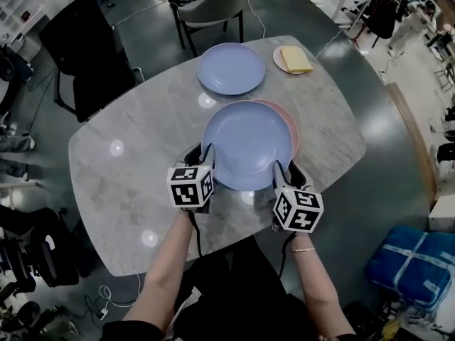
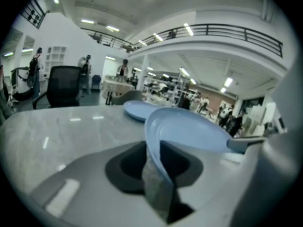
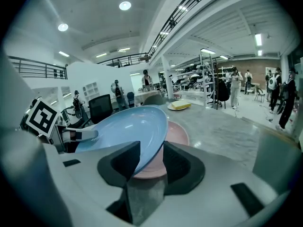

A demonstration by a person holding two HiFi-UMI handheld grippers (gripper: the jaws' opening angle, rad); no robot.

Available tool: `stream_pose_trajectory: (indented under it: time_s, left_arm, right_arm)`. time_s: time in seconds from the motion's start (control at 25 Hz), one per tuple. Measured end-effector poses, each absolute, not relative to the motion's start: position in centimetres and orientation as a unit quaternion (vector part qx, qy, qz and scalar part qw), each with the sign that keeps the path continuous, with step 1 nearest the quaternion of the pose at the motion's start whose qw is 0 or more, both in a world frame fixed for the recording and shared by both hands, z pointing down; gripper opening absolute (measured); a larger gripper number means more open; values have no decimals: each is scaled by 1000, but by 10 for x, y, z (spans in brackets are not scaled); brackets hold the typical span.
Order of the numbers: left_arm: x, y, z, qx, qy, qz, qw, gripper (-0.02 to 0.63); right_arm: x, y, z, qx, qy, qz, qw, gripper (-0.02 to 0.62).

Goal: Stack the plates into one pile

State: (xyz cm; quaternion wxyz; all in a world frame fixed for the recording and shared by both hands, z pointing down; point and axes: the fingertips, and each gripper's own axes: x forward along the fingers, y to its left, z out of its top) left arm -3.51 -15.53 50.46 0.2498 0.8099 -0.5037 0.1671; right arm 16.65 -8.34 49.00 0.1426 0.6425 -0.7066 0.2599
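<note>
A light blue plate (image 1: 247, 144) hangs just above a pink plate (image 1: 291, 128) on the marble table (image 1: 135, 162), covering most of it. My left gripper (image 1: 202, 163) is shut on the blue plate's near-left rim; in the left gripper view the rim (image 2: 156, 141) runs down between the jaws. My right gripper (image 1: 284, 173) is shut on the near-right rim; in the right gripper view the blue plate (image 3: 128, 126) tilts over the pink plate (image 3: 176, 135). A second blue plate (image 1: 230, 68) lies flat farther back.
A small plate with a yellow slab (image 1: 293, 59) sits at the table's far right. A black chair (image 1: 85, 48) and a grey chair (image 1: 210, 9) stand beyond the table. A blue bag (image 1: 409, 265) lies on the floor to the right.
</note>
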Motion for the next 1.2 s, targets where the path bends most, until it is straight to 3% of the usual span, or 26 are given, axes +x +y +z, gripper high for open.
stream_pose_trajectory:
  time_s: [0.36,1.2]
  left_arm:
    - [18,-174,515,823,-481,185,240,95]
    - [33,-201,548,808,-492,250,206,120]
  right_arm:
    - [216,-93,504,666,-683,267,139,143]
    - [232,-127,549,651,-678,283,190,144]
